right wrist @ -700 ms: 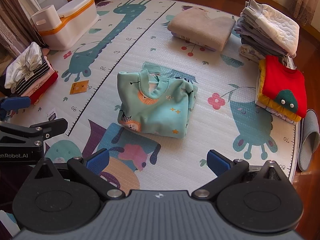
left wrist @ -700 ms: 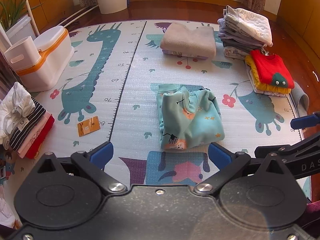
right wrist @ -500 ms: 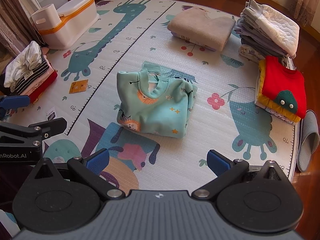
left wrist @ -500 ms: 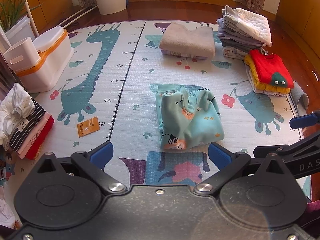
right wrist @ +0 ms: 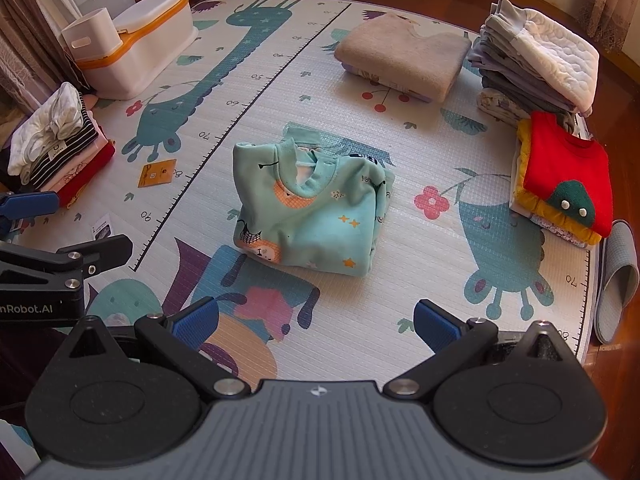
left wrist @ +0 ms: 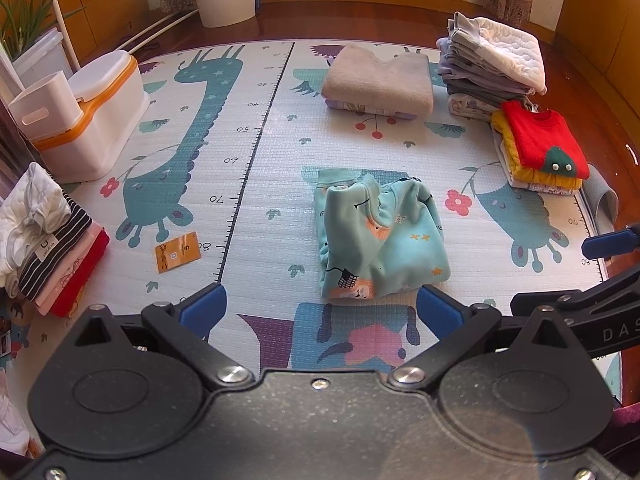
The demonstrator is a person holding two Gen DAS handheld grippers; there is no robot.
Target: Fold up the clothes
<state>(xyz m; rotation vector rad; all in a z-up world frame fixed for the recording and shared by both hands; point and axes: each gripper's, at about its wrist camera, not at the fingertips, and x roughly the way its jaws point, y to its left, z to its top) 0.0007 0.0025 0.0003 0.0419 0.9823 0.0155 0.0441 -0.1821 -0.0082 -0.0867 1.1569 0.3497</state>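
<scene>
Patterned foam play mat (left wrist: 248,184) with giraffe print and printed height ruler, laid on wooden floor. Folded teal sweatshirt (left wrist: 380,236) at mat centre, collar facing away, flat on mat, touching neither gripper. Left gripper (left wrist: 320,312) released: blue-padded fingers spread wide, nothing between them, held above near edge of mat just short of sweatshirt. Right gripper (right wrist: 316,324) likewise released, fingers apart and empty, above mat on near side of sweatshirt. Folded beige garment (left wrist: 378,82) at far side of mat. Tall stack of grey and white folded clothes (left wrist: 488,68) at far right corner; beside it, nearer, red sweater (left wrist: 540,144) on top of yellow and pale folded items. Grey slipper (right wrist: 616,280) off right edge of mat. White storage box with orange band (left wrist: 92,120) at left, small white bin resting against it. Pile with striped and red garments (left wrist: 48,240) at near left. Orange card (left wrist: 178,252) flat on mat beside ruler print, well apart from sweatshirt.
</scene>
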